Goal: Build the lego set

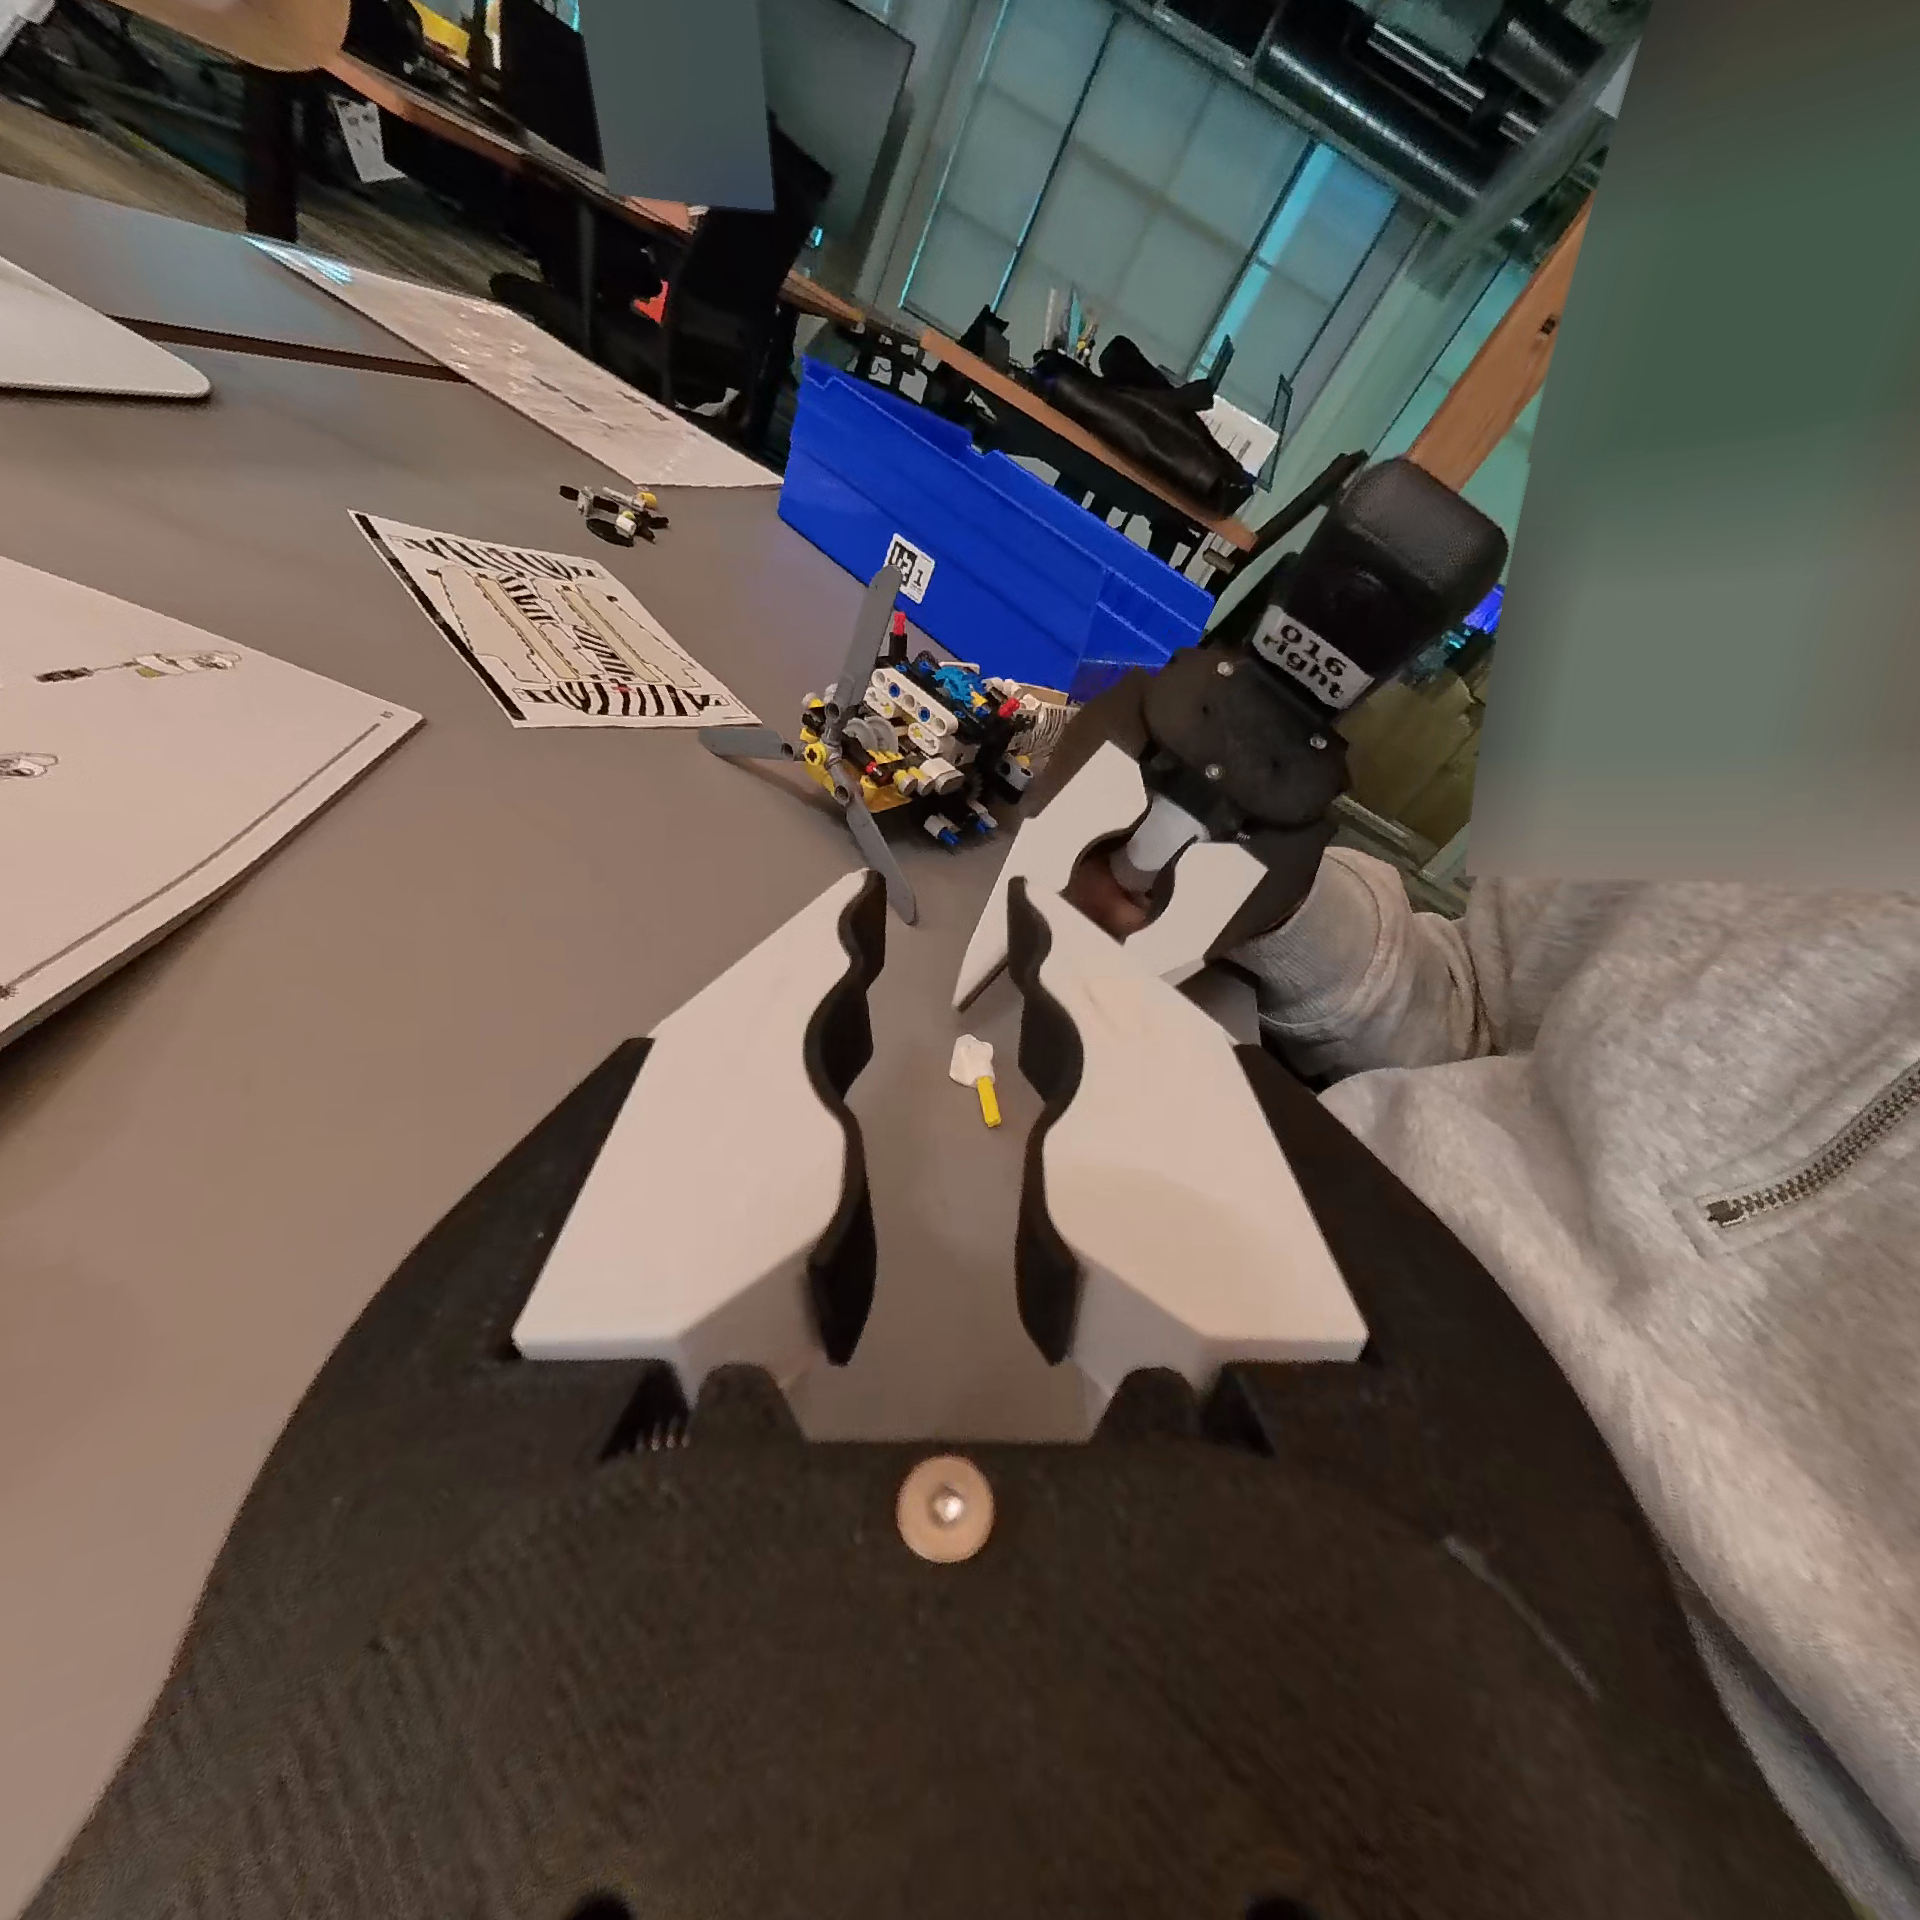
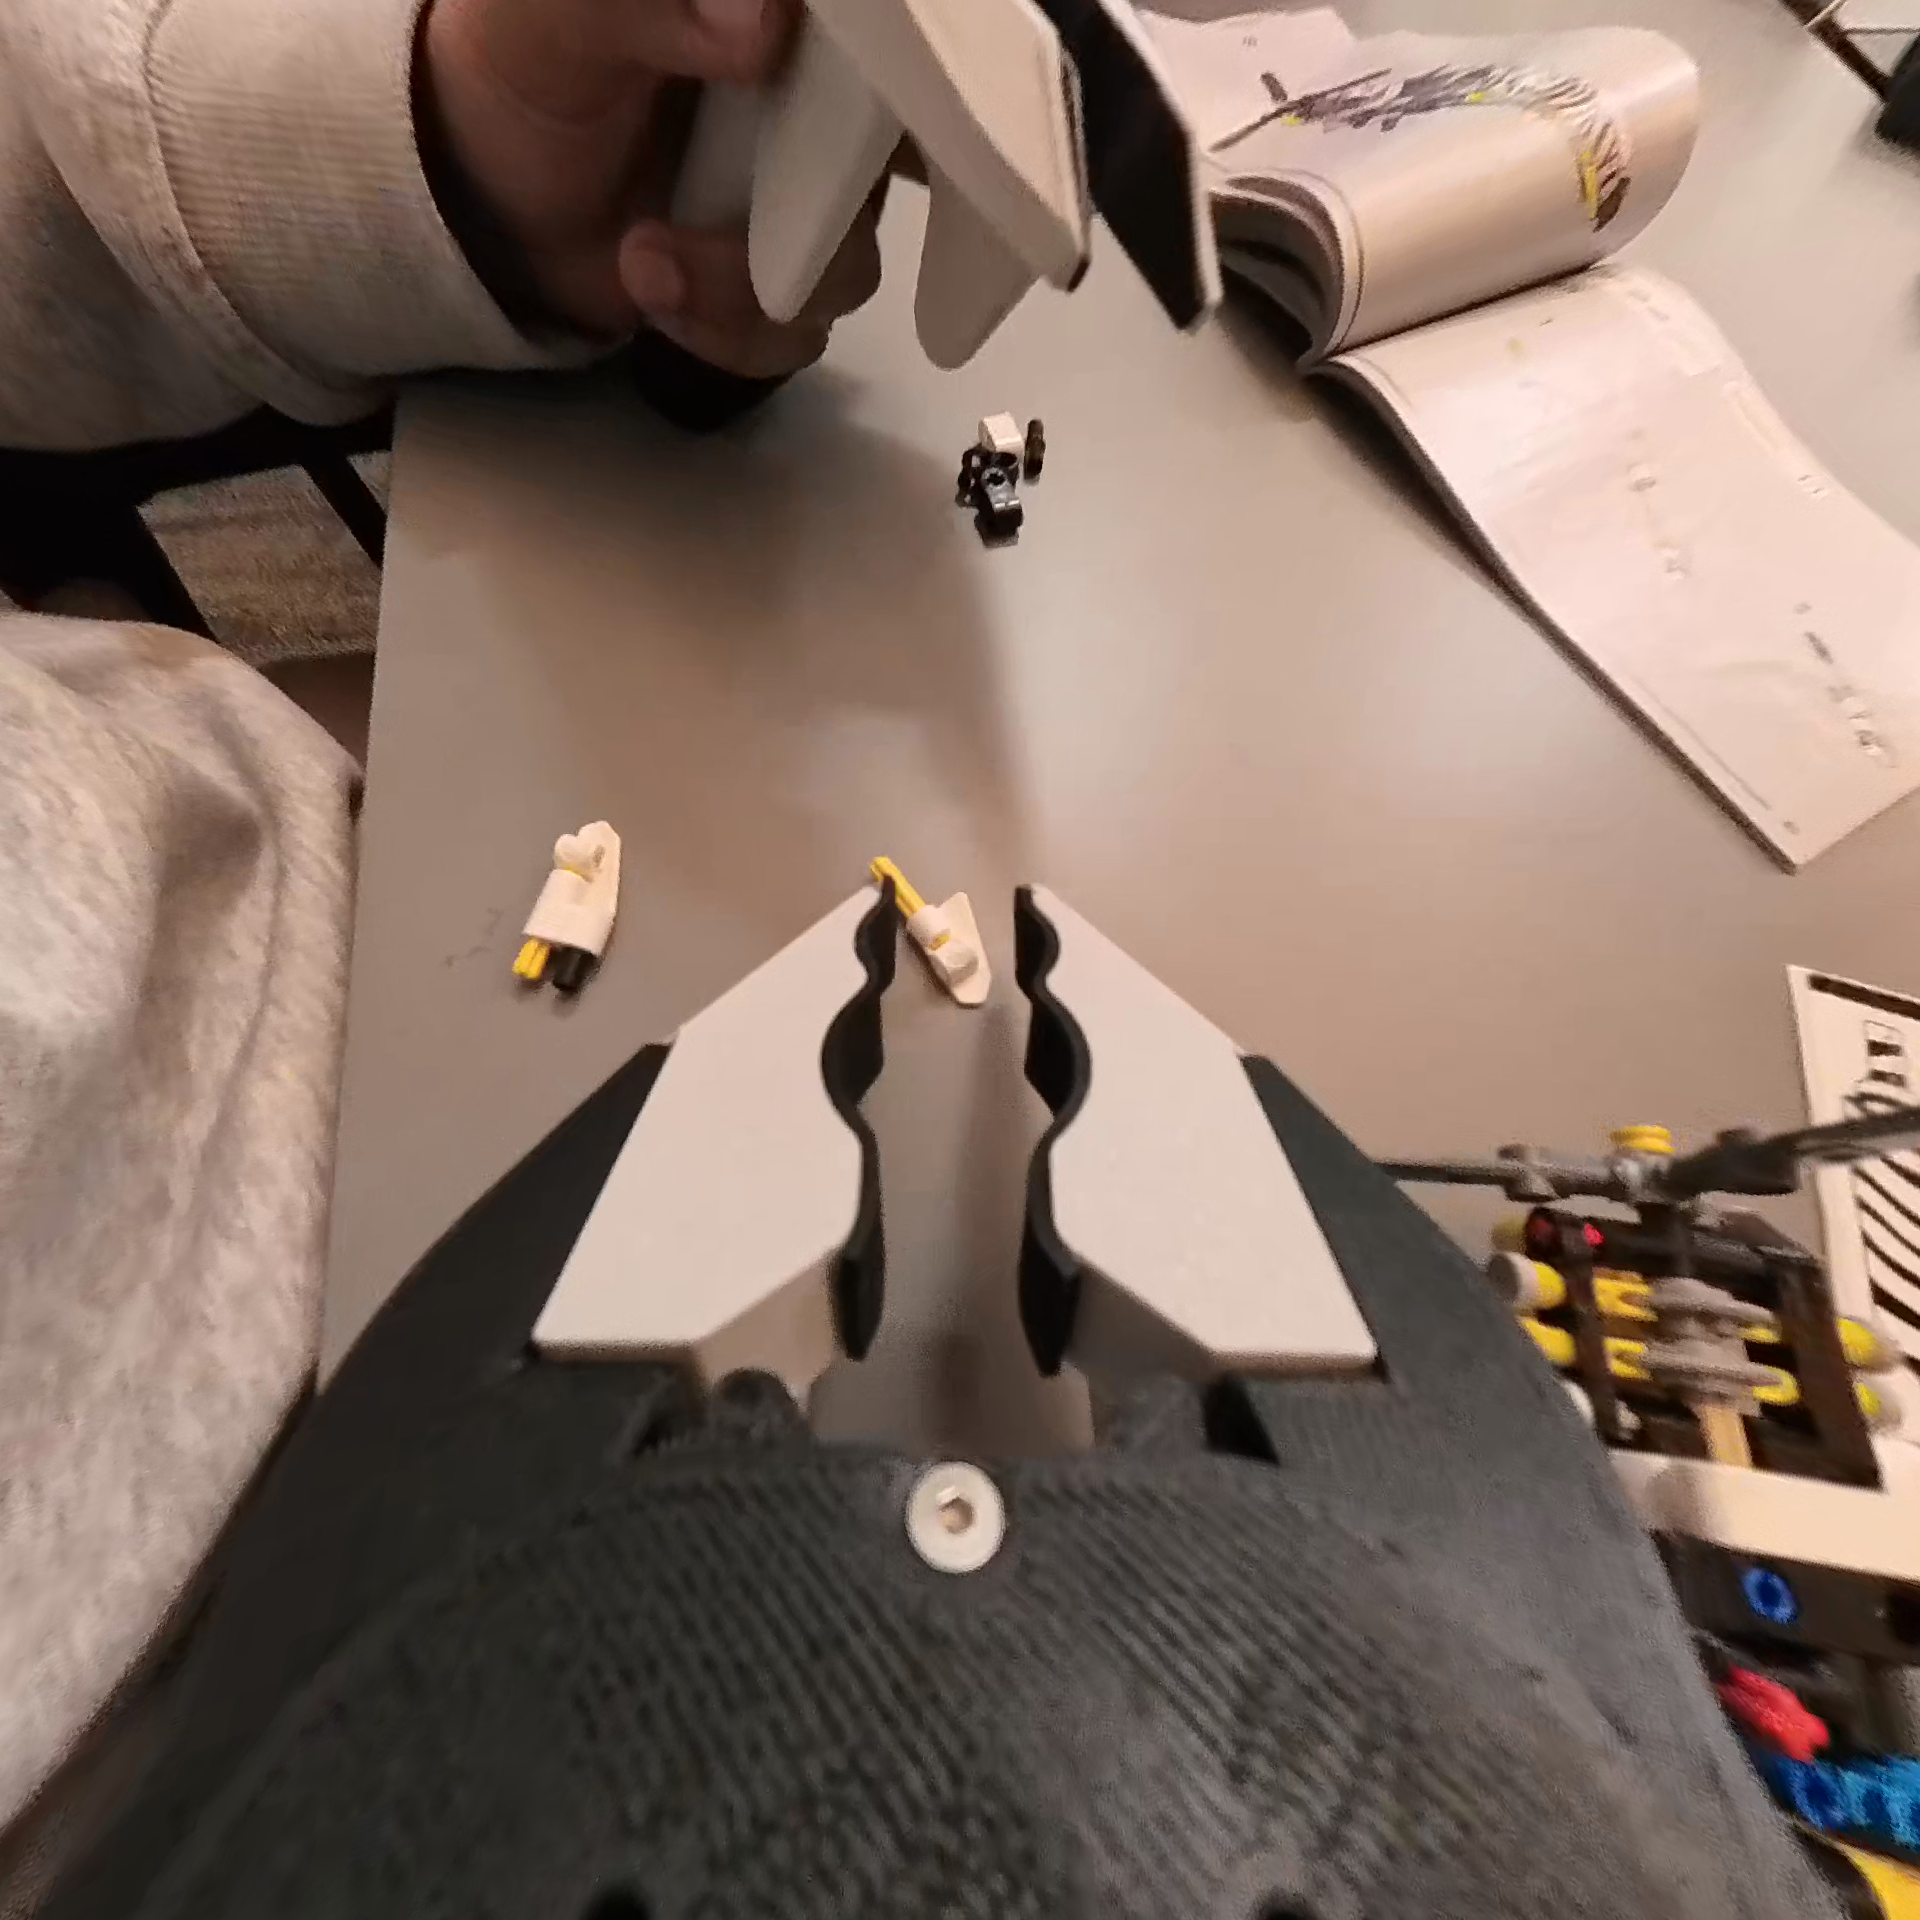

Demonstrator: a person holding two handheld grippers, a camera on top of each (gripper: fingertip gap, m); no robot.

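Grippers both hang over the grey table (image 2: 1247, 727), each with its jaws parted and nothing between them. The left gripper (image 1: 940, 894) points along the tabletop, and a small white piece with a yellow pin (image 1: 977, 1075) lies on the table in the gap between its two fingers, touching neither, nearer the right-hand finger. Past its tips stands the partly built lego model (image 1: 914, 743), with grey propeller blades at the front; one blade reaches down just beside the tip of the left finger.

The right gripper (image 2: 951, 899) looks down at the same small white piece with a yellow pin (image 2: 940, 935), which lies tilted just inside its fingertips, the yellow end close against the tip of the left-hand finger; whether they touch is unclear. A second white and yellow assembly (image 2: 571, 899) lies well to the left of that claw, near the table edge. A small black and white assembly (image 2: 1000, 468) sits farther out. An open instruction booklet (image 2: 1558, 468) lies at upper right, and the model (image 2: 1683, 1309) stands beside the right gripper.
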